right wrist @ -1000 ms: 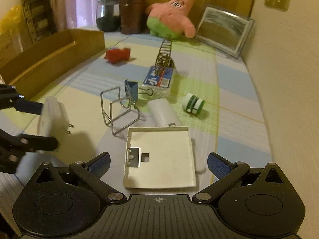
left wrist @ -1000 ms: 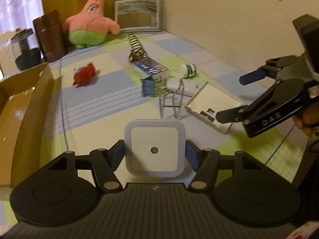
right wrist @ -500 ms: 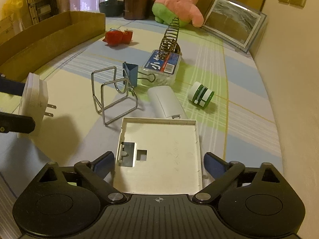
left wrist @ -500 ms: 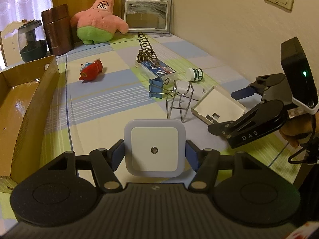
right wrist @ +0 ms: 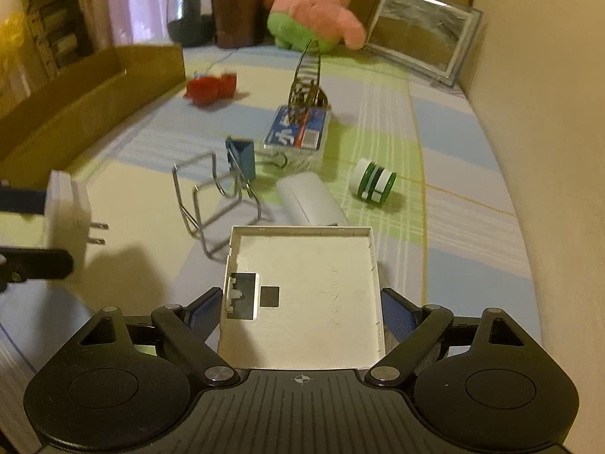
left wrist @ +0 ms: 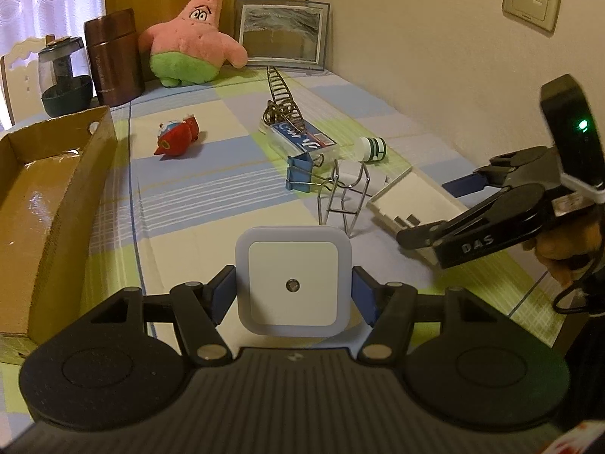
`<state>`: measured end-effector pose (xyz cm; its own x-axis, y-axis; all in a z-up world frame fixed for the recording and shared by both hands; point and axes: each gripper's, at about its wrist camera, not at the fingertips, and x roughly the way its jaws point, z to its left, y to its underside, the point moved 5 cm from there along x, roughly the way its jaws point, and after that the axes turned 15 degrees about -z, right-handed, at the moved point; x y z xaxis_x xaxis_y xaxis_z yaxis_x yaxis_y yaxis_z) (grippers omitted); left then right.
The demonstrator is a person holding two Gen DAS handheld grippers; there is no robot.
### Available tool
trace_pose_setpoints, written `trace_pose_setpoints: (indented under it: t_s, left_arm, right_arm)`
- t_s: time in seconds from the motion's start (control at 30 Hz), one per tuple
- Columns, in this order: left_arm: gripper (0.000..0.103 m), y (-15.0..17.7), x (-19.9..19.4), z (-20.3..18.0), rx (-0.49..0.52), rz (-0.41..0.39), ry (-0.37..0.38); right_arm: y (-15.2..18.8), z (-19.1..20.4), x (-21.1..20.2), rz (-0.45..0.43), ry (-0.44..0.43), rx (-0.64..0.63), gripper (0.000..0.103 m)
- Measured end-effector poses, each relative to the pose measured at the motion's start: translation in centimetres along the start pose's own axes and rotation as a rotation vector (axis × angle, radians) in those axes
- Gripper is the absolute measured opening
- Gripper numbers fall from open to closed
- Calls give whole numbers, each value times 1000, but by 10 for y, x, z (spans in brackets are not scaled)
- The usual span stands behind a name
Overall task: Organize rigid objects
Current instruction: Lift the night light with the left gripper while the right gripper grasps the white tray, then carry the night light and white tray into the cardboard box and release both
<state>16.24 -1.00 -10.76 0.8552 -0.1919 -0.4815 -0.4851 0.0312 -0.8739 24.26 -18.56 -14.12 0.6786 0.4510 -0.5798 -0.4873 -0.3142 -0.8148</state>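
Note:
My left gripper (left wrist: 293, 288) is shut on a white square night light (left wrist: 293, 265) and holds it above the checked cloth; its plug prongs show in the right wrist view on the night light (right wrist: 66, 212). My right gripper (right wrist: 300, 302) straddles a shallow white square cover (right wrist: 314, 265) that lies on the cloth. Its jaws are closing, and the blue pads stand at the cover's left and right edges. From the left wrist view, the right gripper (left wrist: 427, 212) hangs over that cover (left wrist: 408, 196), gripped by a person's hand (left wrist: 559, 253).
Beyond the cover lie a wire holder (right wrist: 211, 196), a blue binder clip (right wrist: 242, 159), a white capsule-shaped piece (right wrist: 310, 200), a green-and-white spool (right wrist: 372, 181), a clear box with a blue label (right wrist: 298, 130) and a red toy (right wrist: 210, 87). A cardboard box (left wrist: 41, 204) stands at the left.
The right gripper came forward over the white cover and its jaws narrowed around it. The left gripper kept the night light in place.

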Motion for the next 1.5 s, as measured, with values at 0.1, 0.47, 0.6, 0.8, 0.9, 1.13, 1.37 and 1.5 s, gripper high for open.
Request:
trace_pose_setpoints:
  t_s: [0.1, 0.47, 0.6, 0.8, 0.9, 1.13, 1.37, 1.5]
  left_arm:
    - [60, -3, -3, 3, -1, -5, -7]
    - [60, -30, -36, 34, -35, -39, -55]
    - [60, -44, -56, 59, -31, -59, -89]
    - [60, -57, -83, 117, -13, -73, -172]
    - [60, -54, -94, 152, 18, -65, -231]
    - [60, -35, -107, 227, 28, -26, -303]
    - [60, -25, -102, 275, 47, -1, -312]
    - [60, -19, -97, 289, 40, 9, -306]
  right_arm:
    - [-8, 2, -14, -20, 11, 42, 85]
    - [-47, 47, -61, -100, -8, 155, 85]
    - [-69, 82, -60, -132, -61, 149, 85]
    - [-97, 149, -37, -151, -151, 133, 85]
    - [-105, 180, -17, -142, -193, 140, 85]
    - [-120, 249, 26, -128, -262, 122, 85]
    - [-124, 284, 60, -108, -264, 120, 85]
    - [-123, 292, 72, -95, -252, 138, 85]
